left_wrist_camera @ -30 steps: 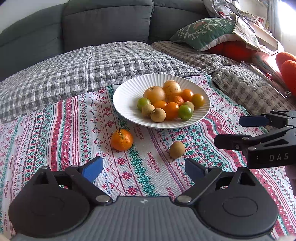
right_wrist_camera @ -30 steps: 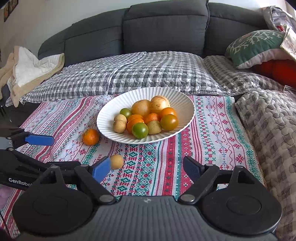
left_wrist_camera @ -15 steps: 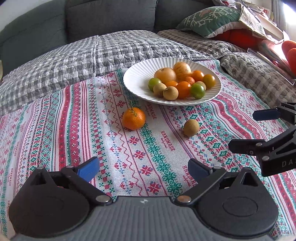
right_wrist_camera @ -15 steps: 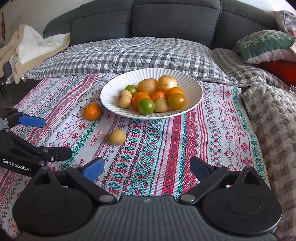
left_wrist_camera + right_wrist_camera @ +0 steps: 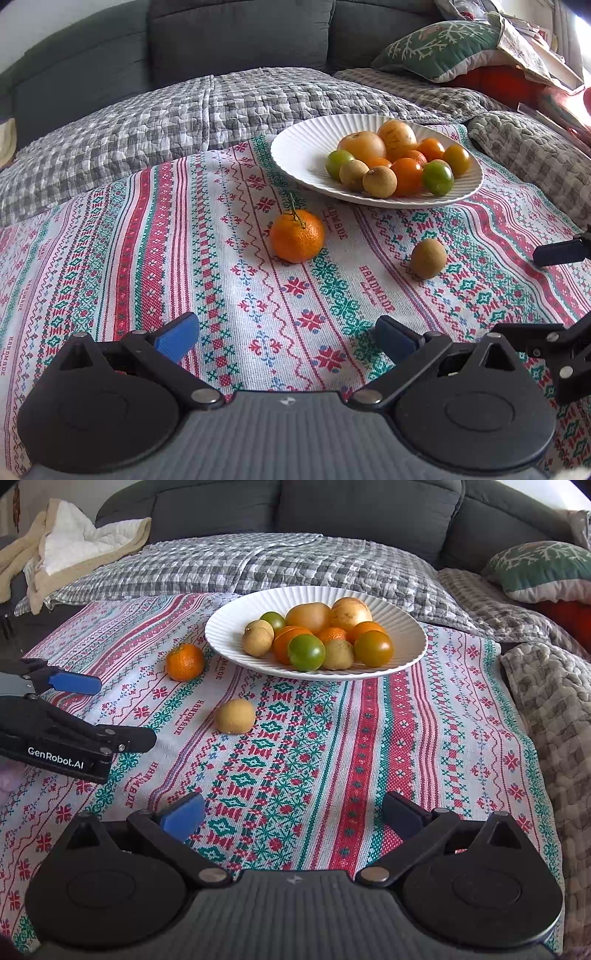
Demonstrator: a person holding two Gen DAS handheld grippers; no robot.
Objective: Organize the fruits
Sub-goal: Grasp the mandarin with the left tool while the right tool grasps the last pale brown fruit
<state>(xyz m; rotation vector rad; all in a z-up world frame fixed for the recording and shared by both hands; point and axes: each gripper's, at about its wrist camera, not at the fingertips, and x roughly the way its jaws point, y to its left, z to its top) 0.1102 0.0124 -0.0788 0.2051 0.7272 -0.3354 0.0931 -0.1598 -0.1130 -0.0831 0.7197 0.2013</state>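
A white ribbed plate (image 5: pixel 303 155) (image 5: pixel 229 635) holds several fruits: oranges, green ones, tan round ones. A mandarin with a stem (image 5: pixel 296 235) (image 5: pixel 184 662) and a small tan fruit (image 5: pixel 428 257) (image 5: pixel 235 721) lie loose on the patterned cloth in front of the plate. My left gripper (image 5: pixel 286 338) is open and empty, low over the cloth, short of the mandarin. My right gripper (image 5: pixel 293 814) is open and empty, near the tan fruit. Each gripper shows at the edge of the other's view, the right one (image 5: pixel 557 295) and the left one (image 5: pixel 114 712).
The patterned cloth (image 5: pixel 221 277) lies over a grey checked quilt (image 5: pixel 184 118) on a dark sofa. A green pillow (image 5: pixel 443 48) and an orange cushion sit at the right. A beige blanket (image 5: pixel 66 554) lies at the far left. A quilt fold (image 5: pixel 554 701) borders the cloth's right edge.
Both grippers have dropped lower and pulled back toward the cloth's near side. The plate and loose fruits now sit higher in both views. Both stay open.
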